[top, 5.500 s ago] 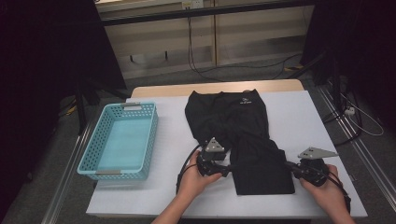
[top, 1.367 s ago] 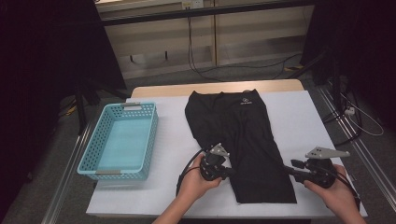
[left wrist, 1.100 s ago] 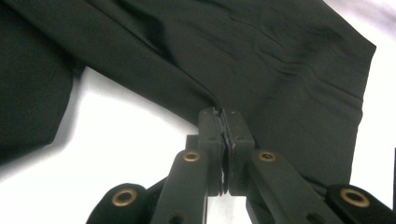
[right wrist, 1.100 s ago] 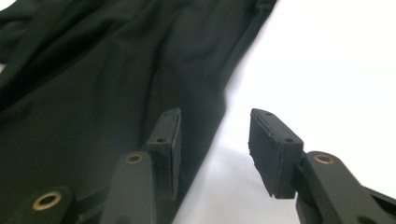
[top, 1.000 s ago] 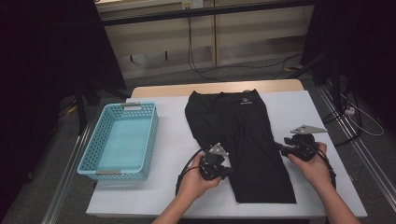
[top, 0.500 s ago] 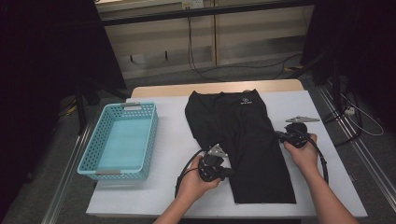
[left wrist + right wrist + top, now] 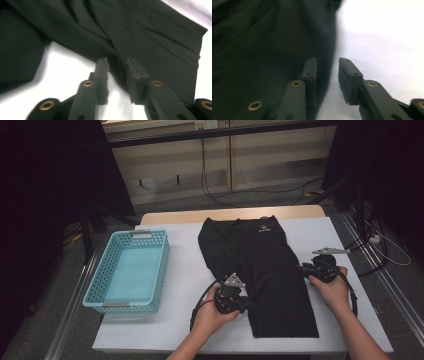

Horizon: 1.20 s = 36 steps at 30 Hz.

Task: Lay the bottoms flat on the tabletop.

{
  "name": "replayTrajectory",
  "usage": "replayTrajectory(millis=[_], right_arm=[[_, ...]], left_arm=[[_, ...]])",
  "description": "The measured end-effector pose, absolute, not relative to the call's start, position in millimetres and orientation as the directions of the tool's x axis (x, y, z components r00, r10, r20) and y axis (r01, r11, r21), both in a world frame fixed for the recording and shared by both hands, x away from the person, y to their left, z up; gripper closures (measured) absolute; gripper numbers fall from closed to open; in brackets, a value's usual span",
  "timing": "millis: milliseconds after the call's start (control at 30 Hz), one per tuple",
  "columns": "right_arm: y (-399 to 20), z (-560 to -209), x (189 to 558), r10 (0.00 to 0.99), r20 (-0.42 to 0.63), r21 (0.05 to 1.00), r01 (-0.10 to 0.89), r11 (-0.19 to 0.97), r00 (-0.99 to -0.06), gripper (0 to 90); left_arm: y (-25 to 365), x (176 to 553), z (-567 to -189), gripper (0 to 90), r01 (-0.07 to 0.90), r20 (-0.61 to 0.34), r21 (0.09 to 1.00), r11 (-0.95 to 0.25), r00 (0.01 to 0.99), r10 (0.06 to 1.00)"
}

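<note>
While both jaw pairs are just reopening, left hand-held gripper and right hand-held gripper are straddling opposite edges of black shorts, unclamped, lying flat on tabletop; regrasp is likely pending.

A light-blue perforated plastic basket sits empty at the left end of a white-topped table. Behind the table, dark cables trail across a grey floor below pale wall panels.
</note>
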State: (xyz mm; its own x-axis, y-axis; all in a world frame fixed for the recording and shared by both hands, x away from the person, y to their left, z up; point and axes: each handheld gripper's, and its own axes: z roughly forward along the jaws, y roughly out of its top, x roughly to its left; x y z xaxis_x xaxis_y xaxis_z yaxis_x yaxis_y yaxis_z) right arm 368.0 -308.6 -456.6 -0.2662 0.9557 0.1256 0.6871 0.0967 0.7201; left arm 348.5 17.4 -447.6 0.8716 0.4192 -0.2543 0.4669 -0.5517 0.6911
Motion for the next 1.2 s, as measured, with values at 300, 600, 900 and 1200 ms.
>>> replayTrajectory(millis=[300, 600, 900, 1200], right_arm=[[-298, -455, 344, 0.923, 0.114, 0.696, 0.693, 0.19, -0.367, 89.4], [-317, -458, 350, 0.942, 0.164, 0.719, 0.69, 0.09, -0.294, 70.4], [-318, -451, 326, 0.931, 0.145, 0.702, 0.699, 0.141, -0.334, 61.7], [-320, -450, 307, 0.902, 0.165, 0.663, 0.722, 0.198, -0.399, 89.6]], left_arm=[[27, 350, -445, 44.0, 0.45, -0.197, 0.721, -0.528, 0.862, 0.467], [23, 352, -447, 38.9, 0.458, -0.211, 0.722, -0.519, 0.86, 0.465], [12, 355, -455, 41.8, 0.463, -0.219, 0.722, -0.514, 0.858, 0.465], [13, 353, -456, 40.6, 0.461, -0.218, 0.724, -0.513, 0.859, 0.464]])
